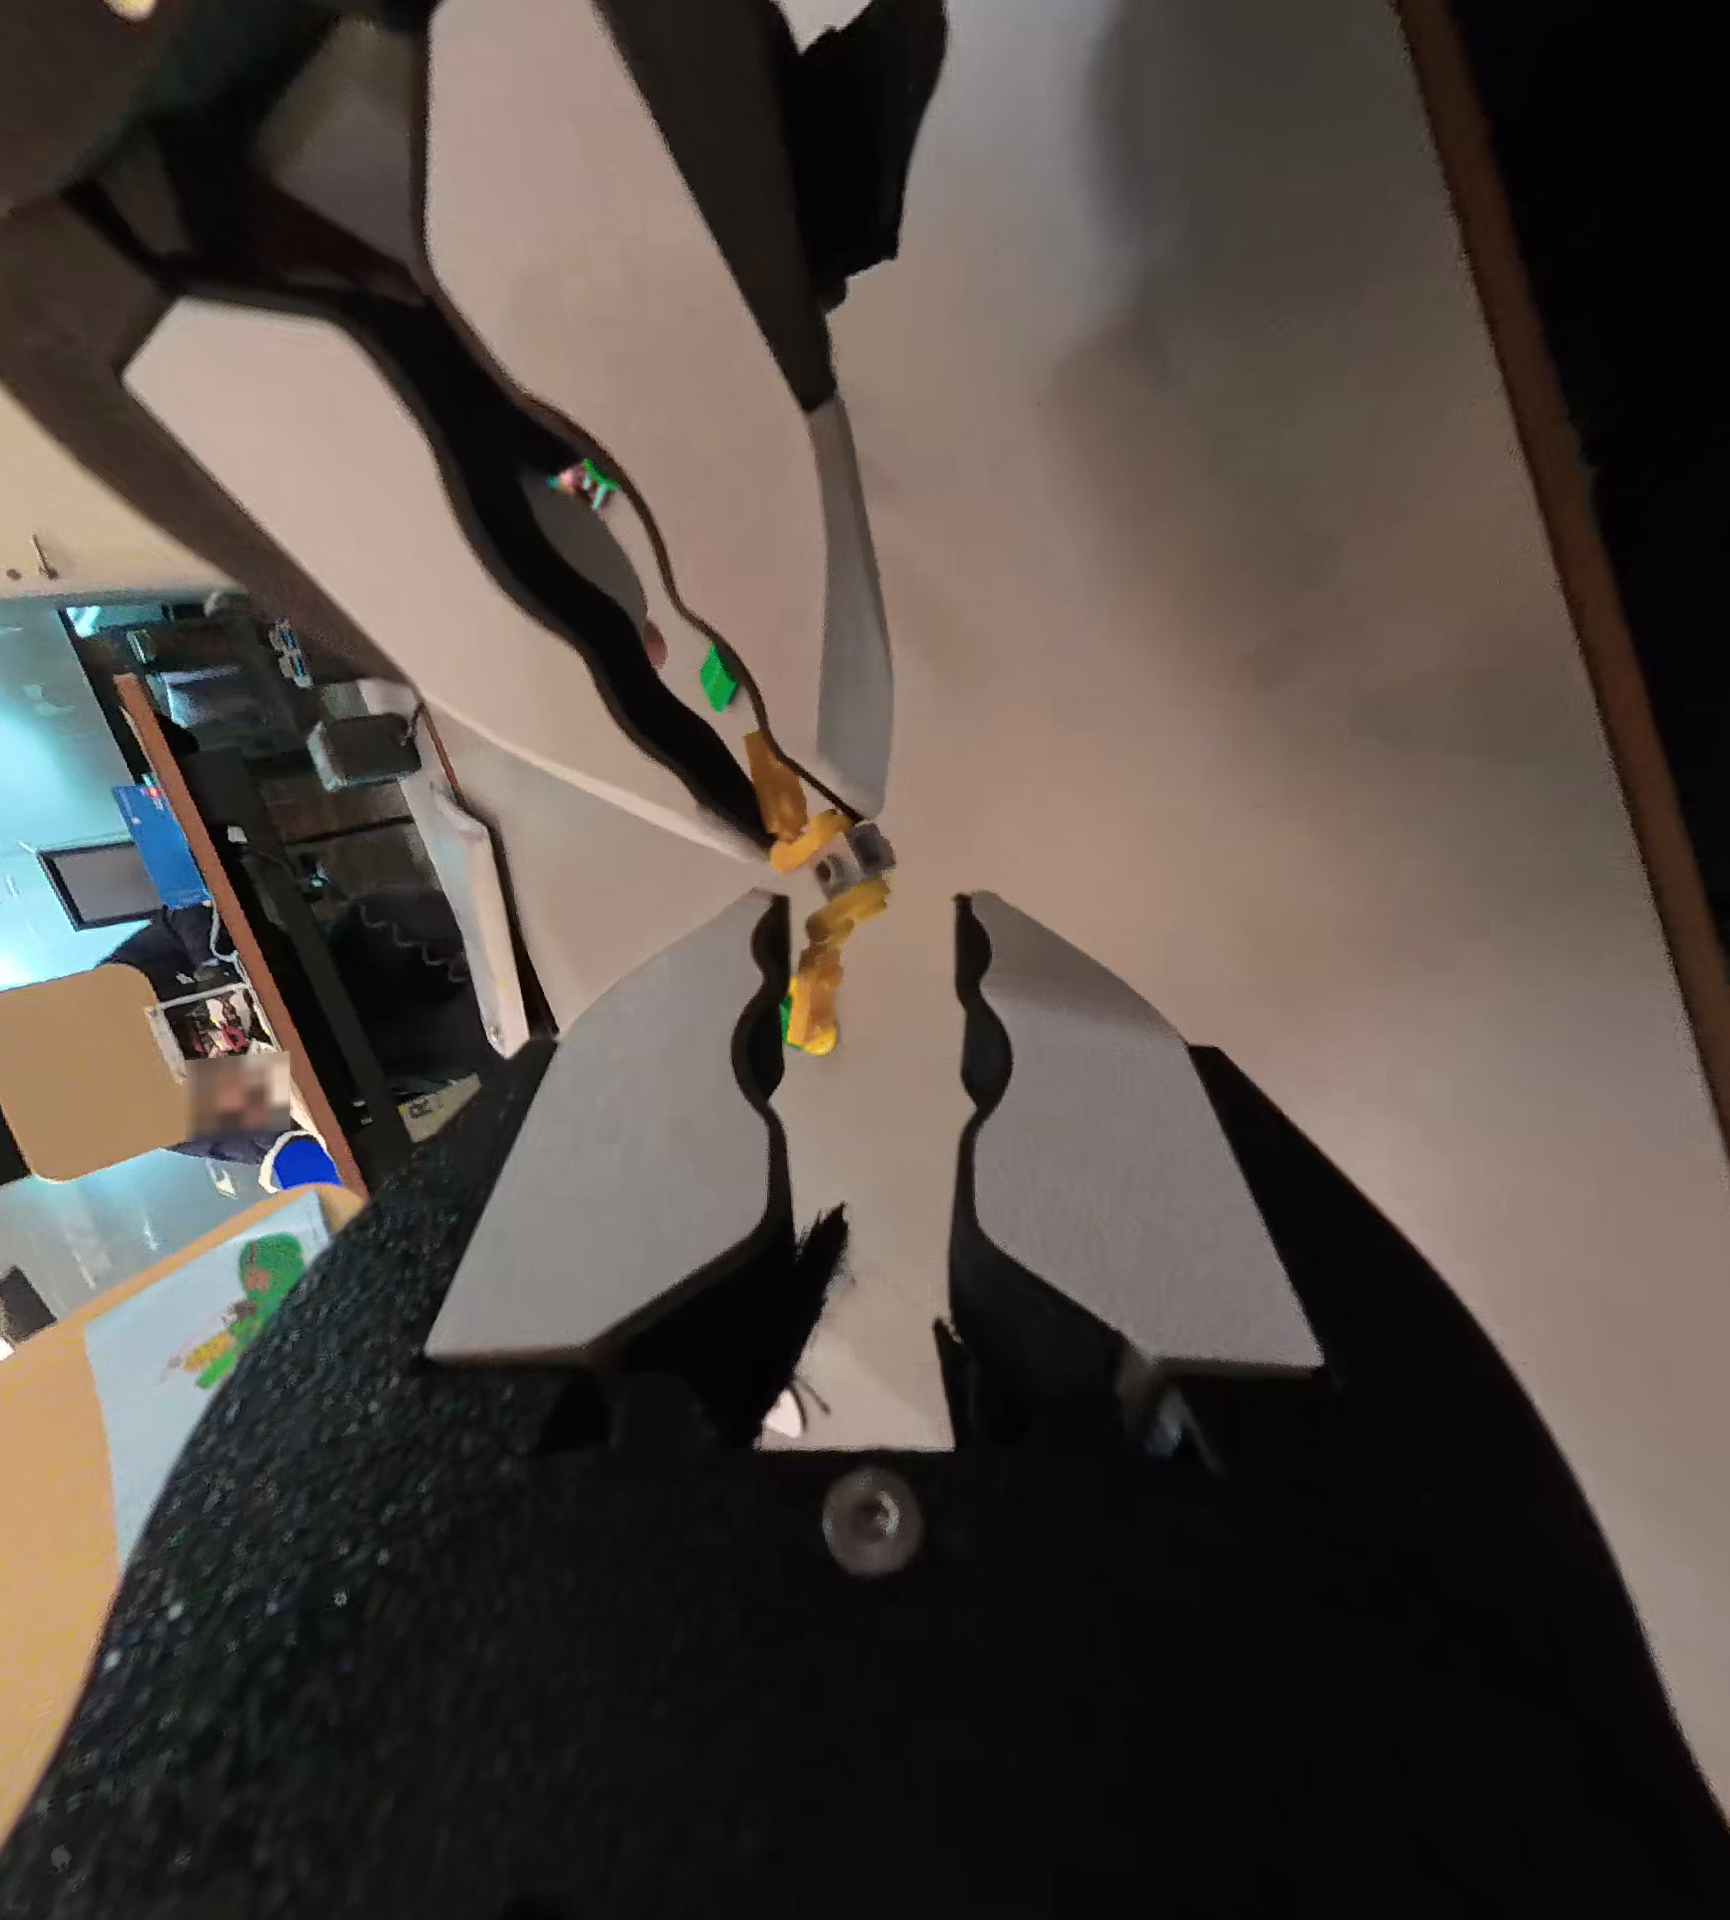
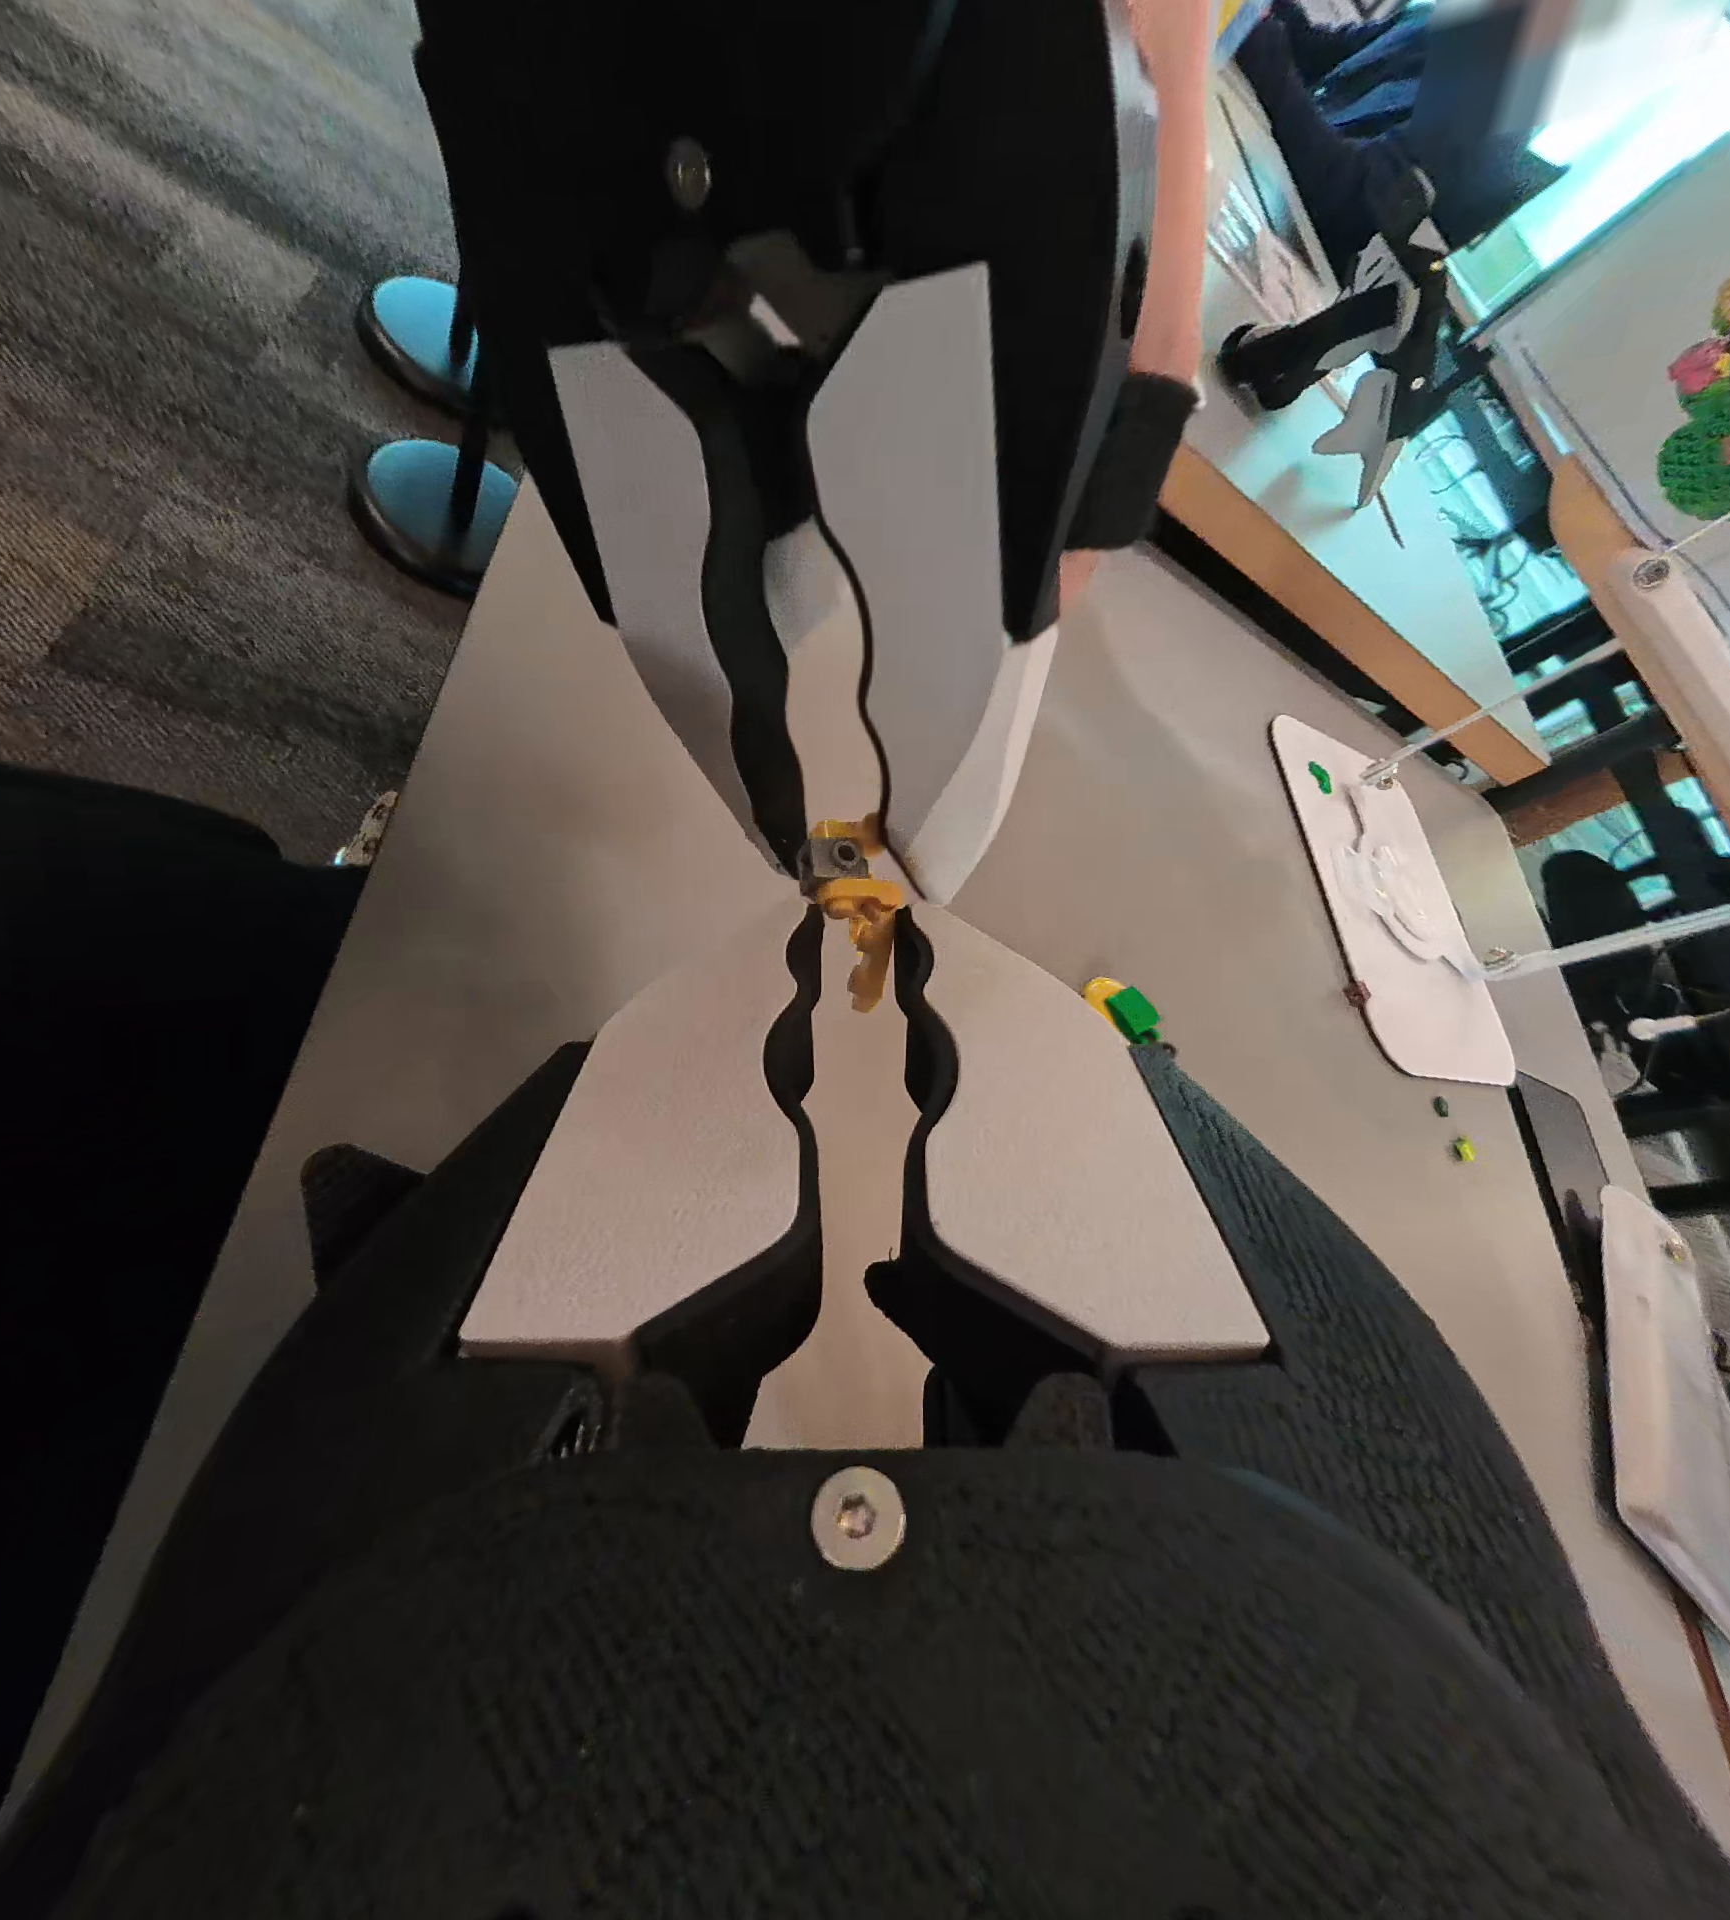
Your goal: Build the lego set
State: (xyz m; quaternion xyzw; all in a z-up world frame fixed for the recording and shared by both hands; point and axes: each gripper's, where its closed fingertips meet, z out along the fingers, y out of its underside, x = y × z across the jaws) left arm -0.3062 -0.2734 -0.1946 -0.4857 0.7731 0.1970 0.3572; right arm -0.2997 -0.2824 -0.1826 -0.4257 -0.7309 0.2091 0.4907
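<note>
Left wrist view: the left tongs (image 1: 866,909) are spread over the pale table (image 1: 1256,727), with bare table showing between their tips. A small lego assembly (image 1: 845,862), a grey block with yellow parts, hangs just ahead of them. Its yellow tail lies beside one finger only. The right tongs (image 1: 819,816) reach in from the opposite side, their tips meeting at the assembly. A green brick (image 1: 719,677) lies on the table beyond. At the table's left edge stands a printed sheet (image 1: 248,1299) with a green figure; any lettering is too blurred to read.

Right wrist view: the right tongs are nearly closed, pinching the assembly's yellow end. The green brick lies just right of them, and a white tray (image 2: 1412,987) sits near the table's right edge.
</note>
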